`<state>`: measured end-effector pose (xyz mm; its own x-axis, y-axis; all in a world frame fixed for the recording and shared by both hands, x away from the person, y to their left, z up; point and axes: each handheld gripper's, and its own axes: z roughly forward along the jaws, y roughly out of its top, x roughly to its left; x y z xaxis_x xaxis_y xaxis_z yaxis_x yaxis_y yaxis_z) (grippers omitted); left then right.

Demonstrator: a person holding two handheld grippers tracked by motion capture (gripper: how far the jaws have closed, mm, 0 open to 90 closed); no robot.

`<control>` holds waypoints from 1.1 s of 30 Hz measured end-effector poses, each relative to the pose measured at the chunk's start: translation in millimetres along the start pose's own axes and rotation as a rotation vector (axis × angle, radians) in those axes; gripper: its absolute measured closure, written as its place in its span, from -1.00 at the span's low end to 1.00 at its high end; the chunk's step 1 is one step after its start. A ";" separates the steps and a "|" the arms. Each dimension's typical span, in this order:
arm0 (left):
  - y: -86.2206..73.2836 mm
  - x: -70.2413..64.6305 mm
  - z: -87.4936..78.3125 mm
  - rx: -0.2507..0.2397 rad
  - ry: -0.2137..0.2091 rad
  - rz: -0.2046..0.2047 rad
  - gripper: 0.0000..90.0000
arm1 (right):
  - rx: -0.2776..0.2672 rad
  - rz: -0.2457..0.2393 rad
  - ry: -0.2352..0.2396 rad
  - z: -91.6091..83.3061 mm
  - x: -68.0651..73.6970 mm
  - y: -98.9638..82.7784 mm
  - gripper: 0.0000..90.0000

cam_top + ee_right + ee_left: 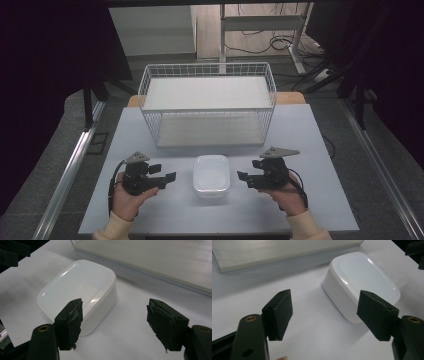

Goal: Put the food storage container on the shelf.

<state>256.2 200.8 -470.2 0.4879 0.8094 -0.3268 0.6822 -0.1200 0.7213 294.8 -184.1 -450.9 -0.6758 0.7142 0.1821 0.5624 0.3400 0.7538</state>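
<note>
- The left gripper [166, 181] is held just left of the white box [211, 174], jaws spread wide with nothing caught between them; in the left gripper view the pads [279, 313] are seen well apart over bare table.
- The right gripper [243, 178] is held just right of the same box, jaws also spread wide and empty; its pads [70, 322] look pretty chewed up, with frayed edges.
- Both grippers are pointed inward at the box from either side, neither one touching it as far as can be made out.
- The white box is sat near the front middle of the table [320, 210], lid on, between the two grippers and in front of the wire basket [207, 104].
- No brand, label or writing can be read anywhere: the lid is plain glossy white with only light glare on it, and nothing legible is seen on the grippers or the basket.
- What's inside the box can't be told, since the lid is shut and not see-through.
- In both gripper views the basket is cut off at the top edge, so just its pale bottom panel is seen.
- The box's near corner is partly covered by a jaw in each gripper view.
- The person's hands [127, 200] are cut off at the sleeves by the bottom edge of the high view.
- The room either side of the table is very dark and hard to make out.
</note>
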 end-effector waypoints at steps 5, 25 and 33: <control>9.4 -8.3 8.1 0.023 -0.038 -0.026 -0.36 | 0.013 0.019 0.003 5.1 1.6 6.1 -0.31; 22.9 -7.6 57.3 0.112 -0.187 -0.183 -0.25 | 0.071 0.144 0.110 46.4 5.7 12.7 -0.09; 21.9 -9.5 72.2 0.145 -0.217 -0.202 -0.23 | 0.096 0.197 0.120 57.0 0.6 5.0 -0.08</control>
<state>305.7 148.9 -495.4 0.4286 0.6853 -0.5887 0.8400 -0.0623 0.5390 324.3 -147.1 -483.0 -0.5971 0.6965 0.3980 0.7280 0.2622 0.6335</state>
